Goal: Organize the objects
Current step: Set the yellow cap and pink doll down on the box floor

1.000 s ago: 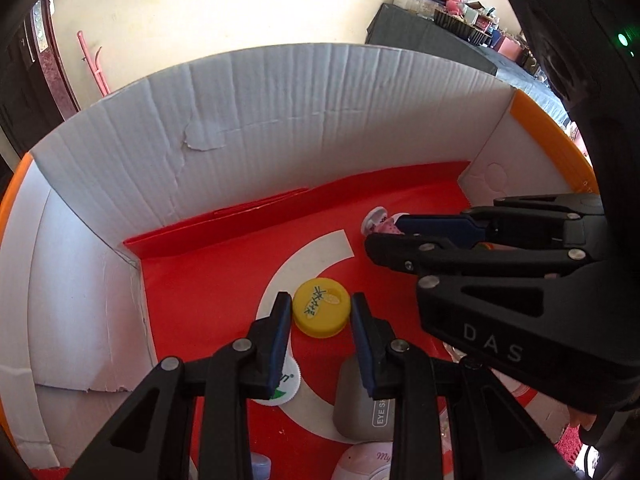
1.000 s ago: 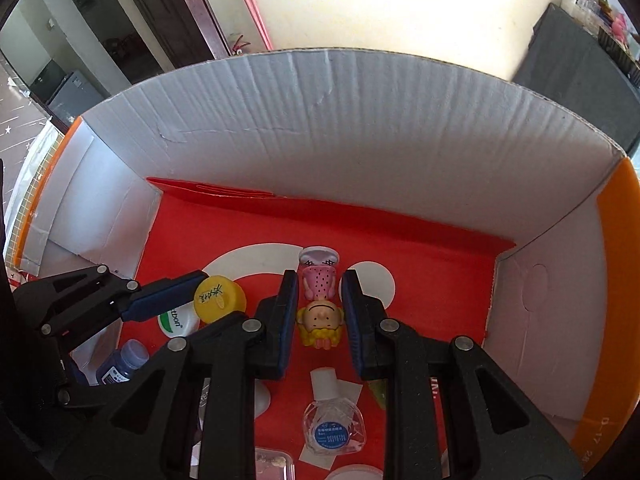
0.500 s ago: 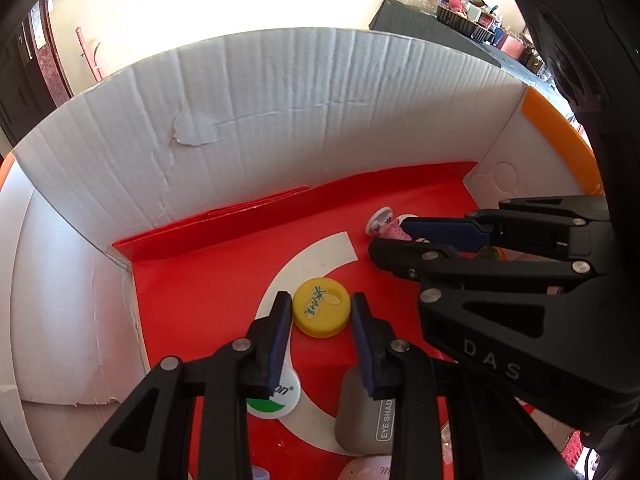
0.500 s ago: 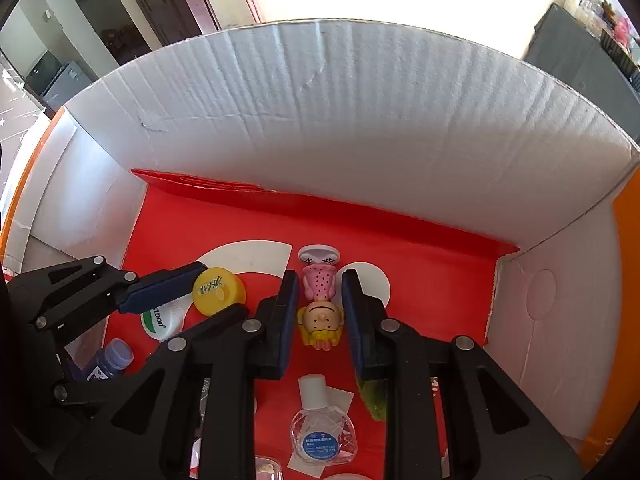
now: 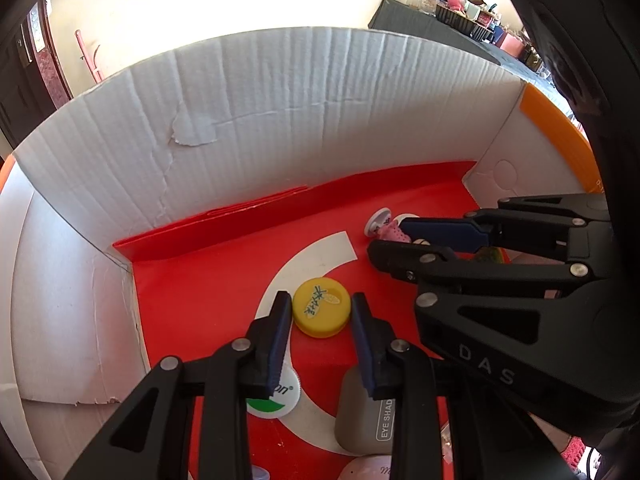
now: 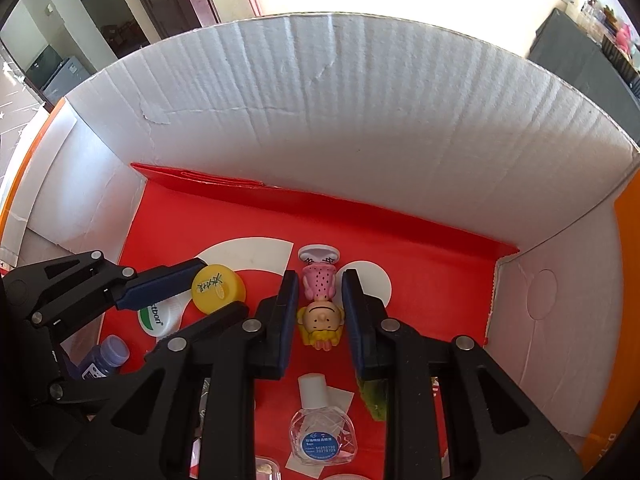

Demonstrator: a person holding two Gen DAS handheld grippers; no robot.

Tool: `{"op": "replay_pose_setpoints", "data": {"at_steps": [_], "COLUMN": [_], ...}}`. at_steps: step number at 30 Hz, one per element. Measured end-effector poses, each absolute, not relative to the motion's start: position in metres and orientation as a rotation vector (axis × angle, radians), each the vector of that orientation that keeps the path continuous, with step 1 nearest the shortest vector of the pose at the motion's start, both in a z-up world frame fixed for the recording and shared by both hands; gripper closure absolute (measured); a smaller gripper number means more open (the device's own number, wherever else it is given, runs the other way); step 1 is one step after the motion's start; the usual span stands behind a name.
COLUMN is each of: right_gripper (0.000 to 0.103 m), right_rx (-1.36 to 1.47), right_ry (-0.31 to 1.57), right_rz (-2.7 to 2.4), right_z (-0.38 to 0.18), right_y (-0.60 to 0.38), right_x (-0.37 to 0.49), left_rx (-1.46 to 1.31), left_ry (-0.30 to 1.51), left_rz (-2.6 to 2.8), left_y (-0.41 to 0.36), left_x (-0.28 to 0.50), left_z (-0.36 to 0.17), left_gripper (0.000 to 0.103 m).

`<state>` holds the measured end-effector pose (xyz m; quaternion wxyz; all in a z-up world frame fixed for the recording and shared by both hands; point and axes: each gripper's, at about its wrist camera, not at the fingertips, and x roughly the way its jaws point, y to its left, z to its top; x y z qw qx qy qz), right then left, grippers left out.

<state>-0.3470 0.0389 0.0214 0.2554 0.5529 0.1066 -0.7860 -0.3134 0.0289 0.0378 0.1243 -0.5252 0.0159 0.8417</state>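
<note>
Doll (image 6: pixel 320 304) lies between the right gripper's (image 6: pixel 318 300) parted fingers; the left gripper's (image 5: pixel 318 312) open fingers flank a yellow cap (image 5: pixel 321 312).

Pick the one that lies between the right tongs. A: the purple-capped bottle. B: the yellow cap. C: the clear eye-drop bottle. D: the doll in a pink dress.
D: in the right wrist view the doll in a pink dress lies on the red box floor between the open right tongs, while the yellow cap sits between the left tongs.
</note>
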Motion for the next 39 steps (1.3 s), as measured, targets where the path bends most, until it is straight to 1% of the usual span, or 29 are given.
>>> {"op": "replay_pose_setpoints", "data": {"at_steps": [31, 33, 35, 39], "right_gripper": [0.081, 0.081, 0.081, 0.081], "right_rx": [1.501, 1.500, 1.498, 1.495], "right_ry": [0.307, 0.306, 0.305, 0.310], "right_rz": [-2.132, -2.134, -2.138, -2.142], "right_z": [0.025, 0.026, 0.027, 0.027], "right_y": [0.049, 0.050, 0.050, 0.051], "right_x": [-0.341, -0.340, -0.337, -0.340], "left_rx": [-1.529, -1.529, -1.530, -1.528], "left_ry": [0.023, 0.020, 0.027, 0.016], "left_rz": [2.449, 2.449, 2.458, 2.457], "left_y": [0.018, 0.017, 0.016, 0.016], "left_x": [-0.305, -0.304, -0.303, -0.302], "left_z": [0.037, 0.037, 0.037, 0.038], "left_gripper": [0.068, 0.066, 0.062, 0.062]}}
